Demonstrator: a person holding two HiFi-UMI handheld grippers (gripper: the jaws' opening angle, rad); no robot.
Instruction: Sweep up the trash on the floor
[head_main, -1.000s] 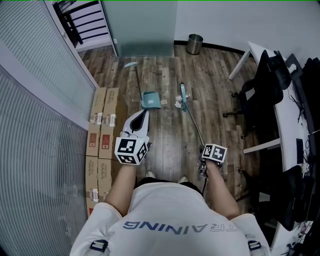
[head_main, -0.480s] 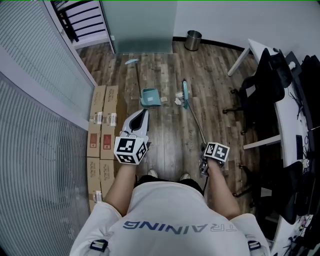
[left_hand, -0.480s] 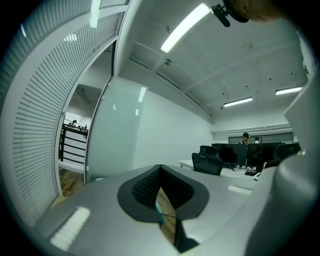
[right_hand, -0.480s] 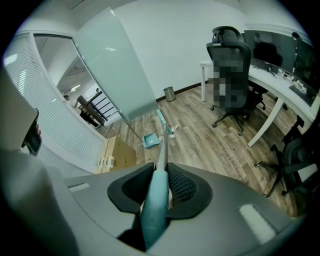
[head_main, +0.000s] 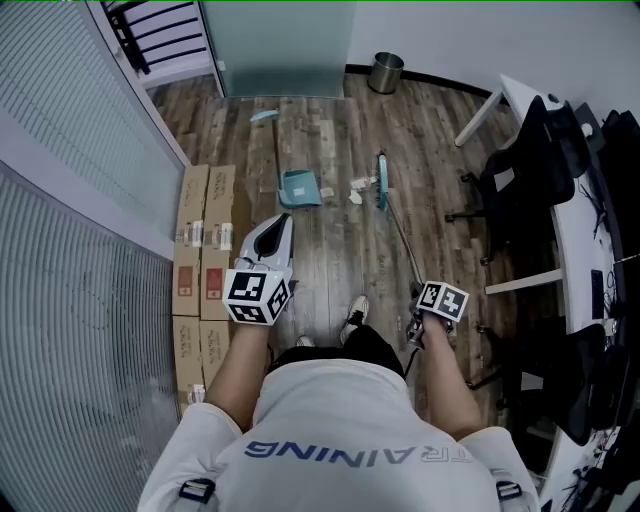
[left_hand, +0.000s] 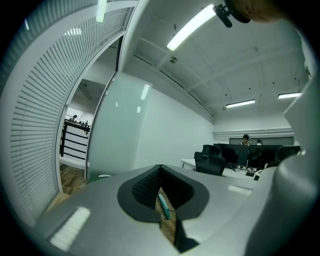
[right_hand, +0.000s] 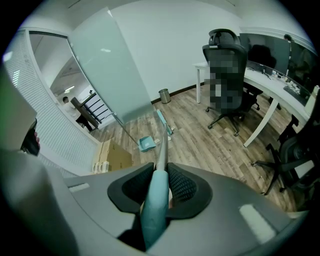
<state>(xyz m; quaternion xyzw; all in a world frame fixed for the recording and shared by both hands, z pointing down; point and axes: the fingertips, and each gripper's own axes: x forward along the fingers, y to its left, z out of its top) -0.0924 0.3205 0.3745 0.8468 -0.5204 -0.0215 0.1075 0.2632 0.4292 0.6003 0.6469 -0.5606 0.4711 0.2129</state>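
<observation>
A teal dustpan (head_main: 298, 188) lies on the wood floor, its long handle (head_main: 265, 116) stretching away from me. To its right are small white trash scraps (head_main: 359, 186), next to the teal broom head (head_main: 381, 180). My right gripper (head_main: 418, 318) is shut on the broom's teal grip (right_hand: 156, 197), and the shaft runs down to the broom head (right_hand: 163, 120) near the dustpan (right_hand: 146, 144). My left gripper (head_main: 272, 238) is held level over the floor, short of the dustpan. It is shut and holds nothing (left_hand: 160, 172).
Cardboard boxes (head_main: 203, 250) line the slatted glass wall on the left. A metal bin (head_main: 385, 73) stands by the far wall. Office chairs (head_main: 520, 175) and a white desk (head_main: 575, 240) fill the right side. My shoe (head_main: 353, 312) is planted between the grippers.
The broom head has shifted right, a little further from the dustpan. My left gripper has moved slightly left and lower. One foot has stepped forward.
</observation>
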